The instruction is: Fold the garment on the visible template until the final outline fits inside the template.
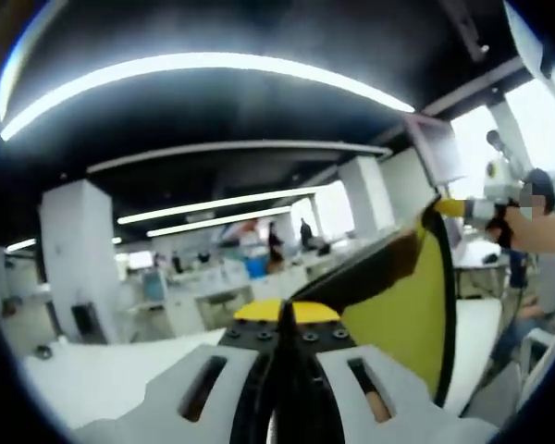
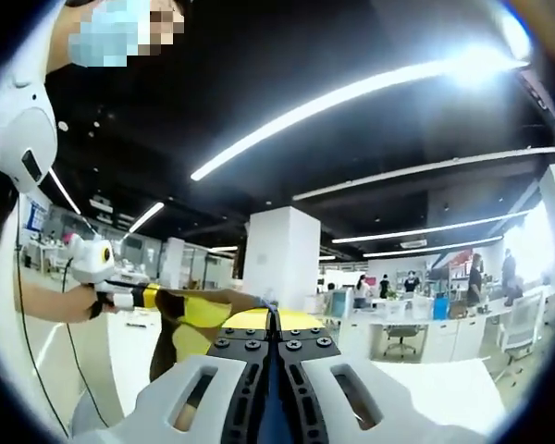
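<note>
Item: yellow/black garment (image 1: 398, 296), held aloft between 2 grippers, mid-fold.
Left gripper (image 1: 284, 319): jaws clenched on a yellow edge of garment; cloth runs up-right to the other gripper (image 1: 499, 208). Right gripper (image 2: 272, 324): jaws clamped on yellow cloth too. Garment hangs stretched over white table (image 1: 92, 370), prob. to straighten it before laying down. Template can't be made out; office bkgd.

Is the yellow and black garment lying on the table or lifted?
Lifted: yellow and black garment hangs stretched between both shut hand-held grippers, above the white table.
</note>
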`<action>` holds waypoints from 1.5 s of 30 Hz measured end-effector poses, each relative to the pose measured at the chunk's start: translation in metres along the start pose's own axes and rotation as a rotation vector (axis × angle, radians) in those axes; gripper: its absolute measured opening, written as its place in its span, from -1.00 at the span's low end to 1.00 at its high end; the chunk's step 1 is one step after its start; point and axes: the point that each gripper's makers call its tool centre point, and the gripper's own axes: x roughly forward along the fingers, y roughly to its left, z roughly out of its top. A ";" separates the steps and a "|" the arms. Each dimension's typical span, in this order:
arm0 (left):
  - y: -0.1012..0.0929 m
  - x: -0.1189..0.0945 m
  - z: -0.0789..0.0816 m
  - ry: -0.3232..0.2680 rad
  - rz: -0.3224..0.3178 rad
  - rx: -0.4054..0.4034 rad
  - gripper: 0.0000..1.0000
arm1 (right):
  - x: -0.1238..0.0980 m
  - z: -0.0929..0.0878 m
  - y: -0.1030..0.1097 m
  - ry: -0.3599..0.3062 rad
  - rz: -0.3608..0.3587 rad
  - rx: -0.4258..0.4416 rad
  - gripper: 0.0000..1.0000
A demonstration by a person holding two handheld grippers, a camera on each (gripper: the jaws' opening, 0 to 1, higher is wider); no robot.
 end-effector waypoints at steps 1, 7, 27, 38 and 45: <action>0.000 -0.002 0.001 -0.001 -0.002 0.003 -1.00 | -0.002 -0.001 0.002 0.004 0.004 0.005 -0.98; -0.006 -0.014 0.010 0.003 -0.013 0.045 -1.00 | -0.014 0.002 0.013 0.005 0.023 0.054 -0.98; -0.018 -0.029 -0.019 0.100 -0.026 0.021 -1.00 | -0.029 -0.045 0.018 0.172 0.036 0.092 -0.98; 0.007 0.016 -0.088 0.197 -0.026 0.039 -1.00 | 0.023 -0.123 -0.019 0.262 0.027 0.076 -0.98; 0.025 0.055 -0.141 0.281 -0.039 0.015 -1.00 | 0.045 -0.191 -0.048 0.366 0.030 0.085 -0.98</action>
